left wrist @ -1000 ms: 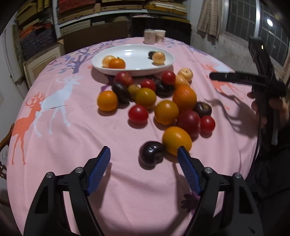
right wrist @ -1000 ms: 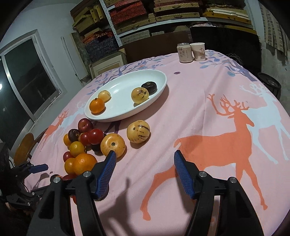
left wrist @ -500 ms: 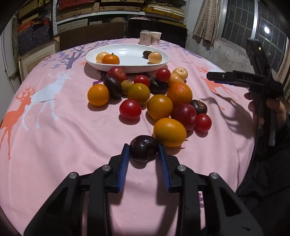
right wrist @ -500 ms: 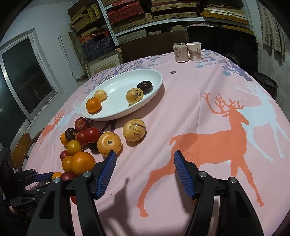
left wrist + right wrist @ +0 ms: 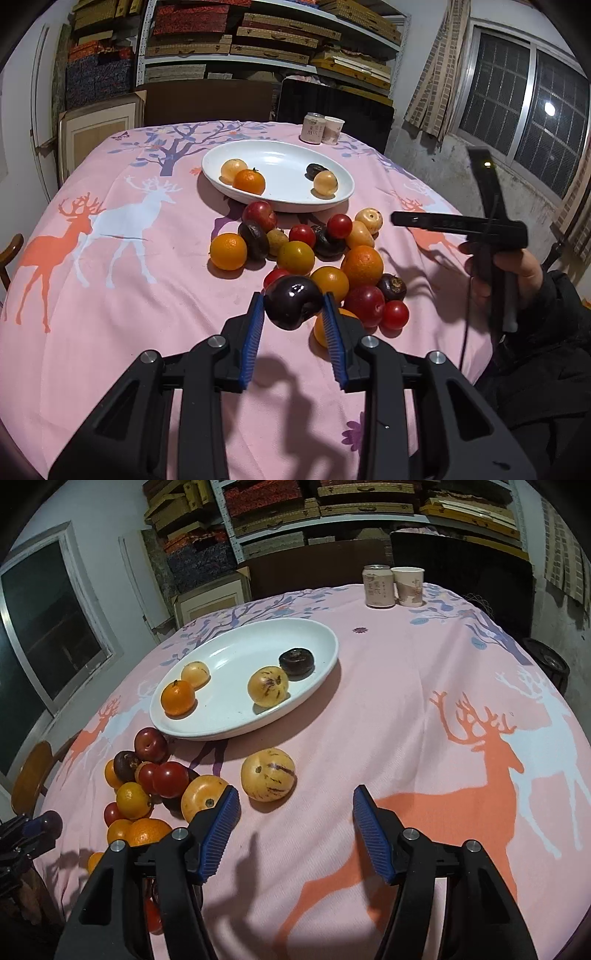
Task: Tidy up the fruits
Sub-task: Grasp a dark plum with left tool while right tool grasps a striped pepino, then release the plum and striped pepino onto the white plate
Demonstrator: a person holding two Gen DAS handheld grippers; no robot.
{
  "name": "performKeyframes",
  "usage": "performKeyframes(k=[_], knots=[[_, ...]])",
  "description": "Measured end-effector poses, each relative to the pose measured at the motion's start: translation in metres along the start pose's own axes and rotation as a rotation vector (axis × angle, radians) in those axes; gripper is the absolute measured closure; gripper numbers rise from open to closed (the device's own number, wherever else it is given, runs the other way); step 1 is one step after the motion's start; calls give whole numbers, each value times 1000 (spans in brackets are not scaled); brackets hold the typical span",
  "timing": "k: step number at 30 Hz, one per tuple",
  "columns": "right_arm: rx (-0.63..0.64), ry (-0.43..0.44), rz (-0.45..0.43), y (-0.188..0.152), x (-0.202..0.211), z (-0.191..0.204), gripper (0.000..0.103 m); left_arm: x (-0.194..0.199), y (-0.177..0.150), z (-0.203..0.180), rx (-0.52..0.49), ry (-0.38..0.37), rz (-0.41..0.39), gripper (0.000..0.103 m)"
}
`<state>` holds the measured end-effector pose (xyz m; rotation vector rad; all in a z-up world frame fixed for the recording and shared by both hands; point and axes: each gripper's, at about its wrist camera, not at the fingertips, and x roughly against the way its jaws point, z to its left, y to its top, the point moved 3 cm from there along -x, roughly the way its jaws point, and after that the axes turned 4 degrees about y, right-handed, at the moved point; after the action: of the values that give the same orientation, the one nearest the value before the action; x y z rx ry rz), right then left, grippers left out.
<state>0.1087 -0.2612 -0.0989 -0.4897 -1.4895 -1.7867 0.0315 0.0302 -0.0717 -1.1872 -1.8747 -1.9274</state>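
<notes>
My left gripper [image 5: 294,320] is shut on a dark purple plum [image 5: 292,301] and holds it above the pink cloth, in front of a heap of oranges, tomatoes and plums [image 5: 325,254]. A white oval plate [image 5: 280,166] farther back holds several fruits, among them an orange [image 5: 249,181]. My right gripper [image 5: 295,823] is open and empty above the cloth, just right of a striped yellow fruit [image 5: 268,778]. The plate [image 5: 236,716] lies beyond it. The right gripper also shows in the left wrist view [image 5: 458,223], held at the heap's right.
A can [image 5: 378,585] and a paper cup [image 5: 408,586] stand at the table's far edge. Shelves with boxes and a dark chair back [image 5: 332,107] stand behind the table. A wooden chair [image 5: 31,775] stands at the left edge.
My left gripper closed on the dark plum and lifted it off the cloth. The right gripper has drifted slightly closer to the striped fruit and stays open.
</notes>
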Motion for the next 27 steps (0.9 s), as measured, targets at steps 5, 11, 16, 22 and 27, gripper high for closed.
performKeyframes(k=[5, 11, 16, 22, 27], knots=[[20, -12, 69, 14, -34, 11, 49, -10, -6, -3, 7, -12, 25, 72], [1, 44, 87, 14, -48, 21, 66, -16, -7, 5, 35, 3, 35, 72], [-6, 41, 36, 13, -29, 19, 67, -18, -2, 11, 53, 4, 33, 71], [76, 58, -34, 29, 10, 33, 67, -18, 29, 10, 27, 4, 3, 71], [78, 31, -111, 69, 17, 29, 67, -44, 80, 8, 15, -7, -16, 71]])
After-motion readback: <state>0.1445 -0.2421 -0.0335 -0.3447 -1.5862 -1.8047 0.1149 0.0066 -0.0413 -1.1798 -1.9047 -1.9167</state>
